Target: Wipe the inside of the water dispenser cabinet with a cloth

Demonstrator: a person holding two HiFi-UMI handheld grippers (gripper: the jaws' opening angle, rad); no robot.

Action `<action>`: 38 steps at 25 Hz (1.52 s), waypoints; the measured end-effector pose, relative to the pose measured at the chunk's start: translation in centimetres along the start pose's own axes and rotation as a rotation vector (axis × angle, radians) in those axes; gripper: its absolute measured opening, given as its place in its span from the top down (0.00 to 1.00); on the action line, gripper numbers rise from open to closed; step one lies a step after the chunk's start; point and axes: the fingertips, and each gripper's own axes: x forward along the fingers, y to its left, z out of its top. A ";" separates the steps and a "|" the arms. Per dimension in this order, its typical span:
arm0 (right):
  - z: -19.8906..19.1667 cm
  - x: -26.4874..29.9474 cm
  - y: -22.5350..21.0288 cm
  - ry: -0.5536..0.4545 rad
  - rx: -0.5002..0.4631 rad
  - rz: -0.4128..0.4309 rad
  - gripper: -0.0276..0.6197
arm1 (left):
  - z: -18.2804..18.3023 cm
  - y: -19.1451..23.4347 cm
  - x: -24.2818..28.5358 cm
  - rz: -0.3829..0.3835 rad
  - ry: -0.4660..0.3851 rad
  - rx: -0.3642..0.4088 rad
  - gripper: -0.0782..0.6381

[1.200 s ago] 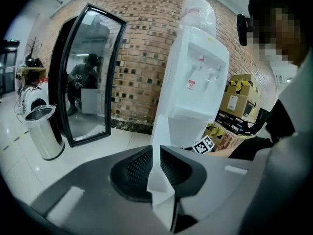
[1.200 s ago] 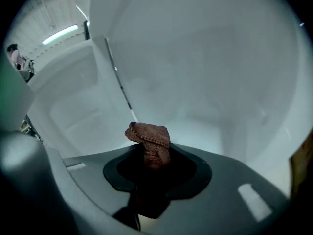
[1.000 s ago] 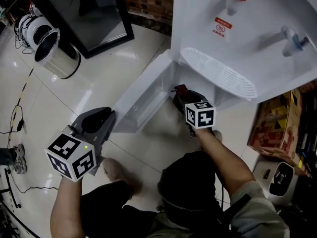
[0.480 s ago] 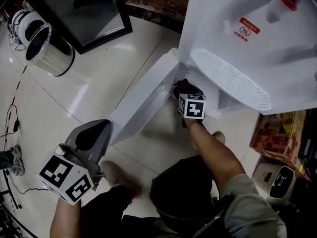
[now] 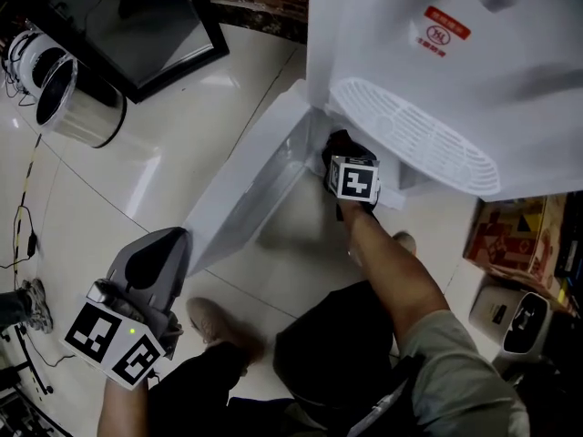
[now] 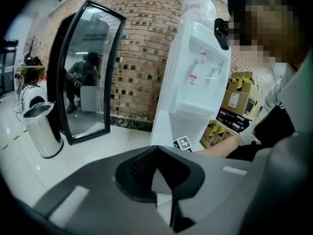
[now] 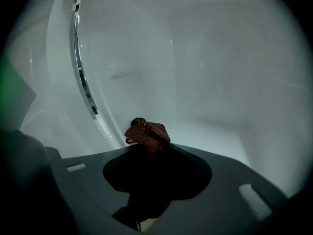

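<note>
metal bin (image 5: 71, 107) and black-framed mirror (image 5: 146, 25) on the tiled floor, far left of the water dispenser (image 5: 410, 53). left gripper (image 5: 173, 239) held well out to the dispenser's left and low, clear of it, touching nothing; its own view shows the jaws pressed together with nothing between them (image 6: 155, 151). cabinet door (image 5: 246, 185) swung open to the left from the dispenser's base. right gripper (image 5: 339, 148) reaches into the open cabinet under the drip grille (image 5: 414, 135), marker cube just outside the opening. fingers partly closed, pinching a bunched reddish-brown cloth (image 7: 146, 133) that sticks out past the tips. cloth sits inside the dispenser's cabinet, low by the left wall (image 7: 63, 82) near the door seal; cannot tell if it touches the floor panel. cardboard box (image 5: 510, 230) at the dispenser's right
</note>
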 end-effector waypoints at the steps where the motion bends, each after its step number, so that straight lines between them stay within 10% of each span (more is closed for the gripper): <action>1: 0.0 0.0 -0.3 0.003 0.000 -0.010 0.74 | 0.2 -0.1 0.1 0.006 0.002 0.012 0.89; 13: -4.5 -5.3 -9.4 0.076 0.156 -0.239 0.74 | 7.0 -4.2 1.2 0.018 -0.170 0.119 0.89; 27: -8.3 -9.1 -12.1 0.071 0.440 -0.422 0.75 | 6.6 -10.9 4.3 -0.133 -0.132 0.188 0.89; 33: -6.6 -10.0 -11.7 0.036 0.344 -0.373 0.75 | 7.0 -9.5 3.7 -0.111 -0.159 0.178 0.89; 38: -0.9 -9.6 -3.3 -0.118 0.166 -0.063 0.75 | 7.4 -8.1 2.7 -0.070 -0.188 0.187 0.89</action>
